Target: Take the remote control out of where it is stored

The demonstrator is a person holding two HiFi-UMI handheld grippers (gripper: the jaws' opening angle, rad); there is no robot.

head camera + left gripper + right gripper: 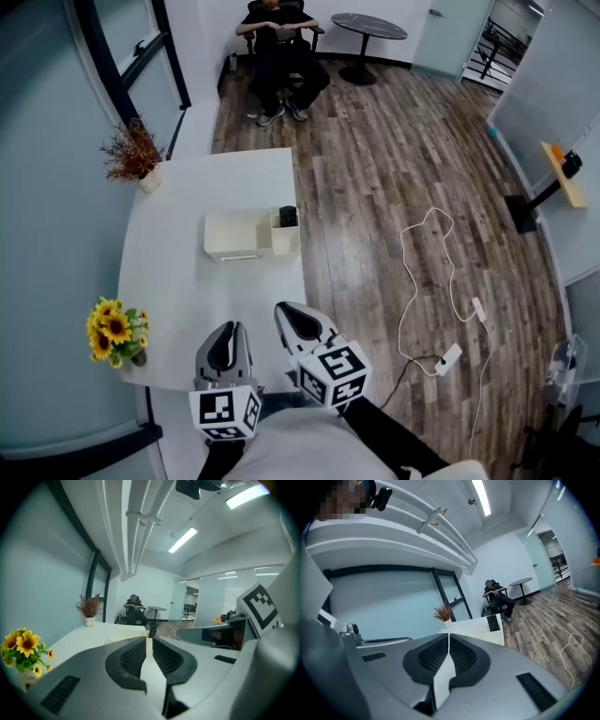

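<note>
The black remote control [288,217] stands upright in the right-hand compartment of a cream storage box [239,235] on the white table [187,281]. It also shows ahead as a dark slab, the remote [152,631] in the left gripper view and the remote [492,622] in the right gripper view. My left gripper [228,330] and right gripper [292,313] hover side by side over the table's near edge, well short of the box. Both point toward it. The left gripper [149,639] and right gripper [448,635] are shut with nothing between the pads.
Sunflowers in a vase [116,330] stand at the table's near left corner, a dried plant in a pot [134,157] at the far left. A person sits on a chair [281,47] beyond the table. A white cable and power strip [448,358] lie on the wood floor to the right.
</note>
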